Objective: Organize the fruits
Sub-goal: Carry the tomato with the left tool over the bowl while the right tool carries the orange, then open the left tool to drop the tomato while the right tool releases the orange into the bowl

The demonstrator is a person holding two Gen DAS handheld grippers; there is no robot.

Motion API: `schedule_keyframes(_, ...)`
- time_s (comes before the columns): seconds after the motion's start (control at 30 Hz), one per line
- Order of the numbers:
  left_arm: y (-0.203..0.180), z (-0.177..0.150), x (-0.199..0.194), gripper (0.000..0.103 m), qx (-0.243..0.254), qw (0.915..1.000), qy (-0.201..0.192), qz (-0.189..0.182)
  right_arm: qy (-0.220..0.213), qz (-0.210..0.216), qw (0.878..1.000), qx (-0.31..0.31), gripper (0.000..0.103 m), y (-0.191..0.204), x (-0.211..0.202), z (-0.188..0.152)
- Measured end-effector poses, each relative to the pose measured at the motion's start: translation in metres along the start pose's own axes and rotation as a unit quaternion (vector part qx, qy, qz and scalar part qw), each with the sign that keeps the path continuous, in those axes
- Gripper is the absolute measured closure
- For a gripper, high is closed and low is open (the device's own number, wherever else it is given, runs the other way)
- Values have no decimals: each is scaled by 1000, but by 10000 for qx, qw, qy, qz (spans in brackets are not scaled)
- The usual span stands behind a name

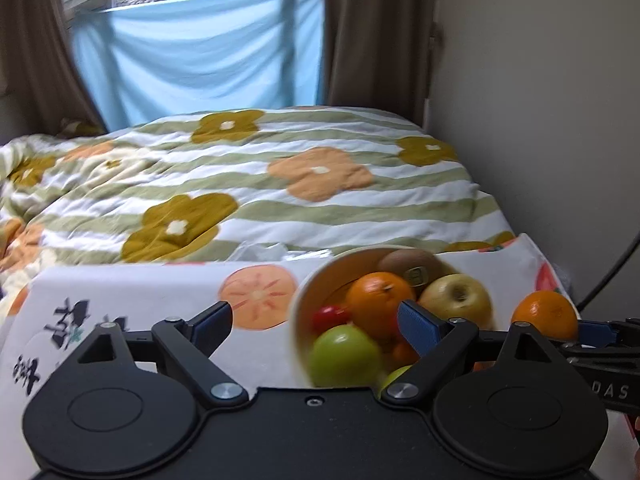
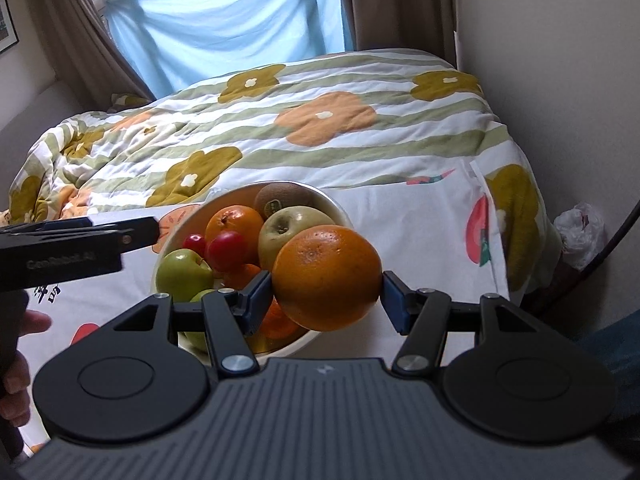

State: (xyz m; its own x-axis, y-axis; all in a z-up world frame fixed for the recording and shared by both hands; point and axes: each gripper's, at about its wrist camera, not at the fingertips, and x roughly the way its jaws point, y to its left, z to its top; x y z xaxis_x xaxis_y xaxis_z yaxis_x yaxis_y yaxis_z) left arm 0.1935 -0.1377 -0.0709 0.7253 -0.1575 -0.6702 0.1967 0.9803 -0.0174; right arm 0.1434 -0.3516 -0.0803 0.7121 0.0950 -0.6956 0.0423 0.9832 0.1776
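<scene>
A: Cotton quilt, white with green stripes and ochre and orange flowers (image 2: 320,128), fills the 12 o'clock half of both wrist views. In front of it lies a white cloth printed with fruit slices (image 1: 160,292).

B: The container?

A: A round cream bowl (image 2: 340,210) sits on that cloth. Inside: a yellow-green apple (image 2: 288,224) at 1 o'clock, a brown kiwi with a sticker (image 2: 284,198) at 12, a smaller orange (image 2: 234,222) at 11, a bright green apple (image 2: 182,274) at 9, two small red fruits (image 2: 226,250) near centre.

B: Grippers?

A: The right gripper (image 2: 326,298) clamps a large round orange (image 2: 326,278) between its blue pads, above the bowl's 4 o'clock rim. The left gripper (image 1: 316,322) is spread wide and holds nothing, at the bowl's 9 o'clock side.
</scene>
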Motion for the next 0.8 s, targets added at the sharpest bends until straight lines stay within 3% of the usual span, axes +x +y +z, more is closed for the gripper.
schedule_keyframes(0.37, 36, -16, -20, 11, -403, 9987, 63, 306, 33, 275, 9992, -300, 30, 35, 16, 6)
schedule_keyframes(0.8, 47, -27, -31, 11, -445, 9981, 76, 428, -75, 496, 9953, -826, 29, 68, 31, 7)
